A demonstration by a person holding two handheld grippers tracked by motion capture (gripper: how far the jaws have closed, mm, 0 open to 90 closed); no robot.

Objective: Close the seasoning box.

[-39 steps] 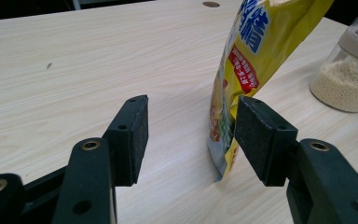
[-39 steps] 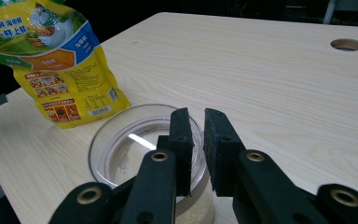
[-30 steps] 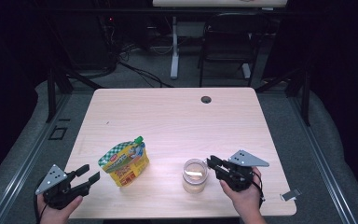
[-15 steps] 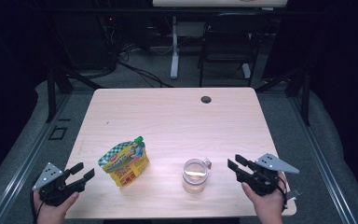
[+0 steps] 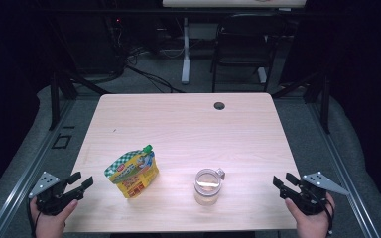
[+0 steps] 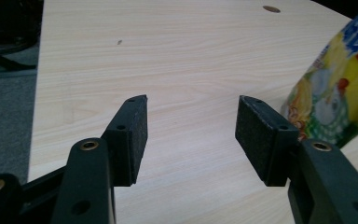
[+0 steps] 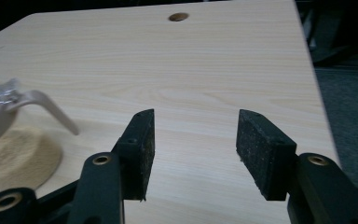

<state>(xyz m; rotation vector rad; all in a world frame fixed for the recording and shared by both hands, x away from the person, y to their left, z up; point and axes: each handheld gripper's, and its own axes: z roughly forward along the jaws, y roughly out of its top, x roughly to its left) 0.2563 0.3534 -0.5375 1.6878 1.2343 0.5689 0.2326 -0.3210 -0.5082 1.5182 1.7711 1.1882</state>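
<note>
The glass jar (image 5: 208, 186) stands upright near the front edge of the table (image 5: 188, 124), right of centre, its hinged lid swung open and a pale, sandy layer lying in the bottom. To its left, well apart, the yellow spouted pouch (image 5: 131, 172) stands with its green cap on and tilted toward the jar. Neither thing is held. The right tool (image 5: 287, 186) hangs at the front right corner of the table, jaws spread wide and empty, the jar's lid just at the left edge of the right gripper view. The left tool (image 5: 77, 184) sits at the front left corner, likewise wide open with nothing between the pads, the pouch beside its right jaw in the left gripper view. Judging from this, the jar stands ready, but uncapping and pouring the pouch remain ahead.
</note>
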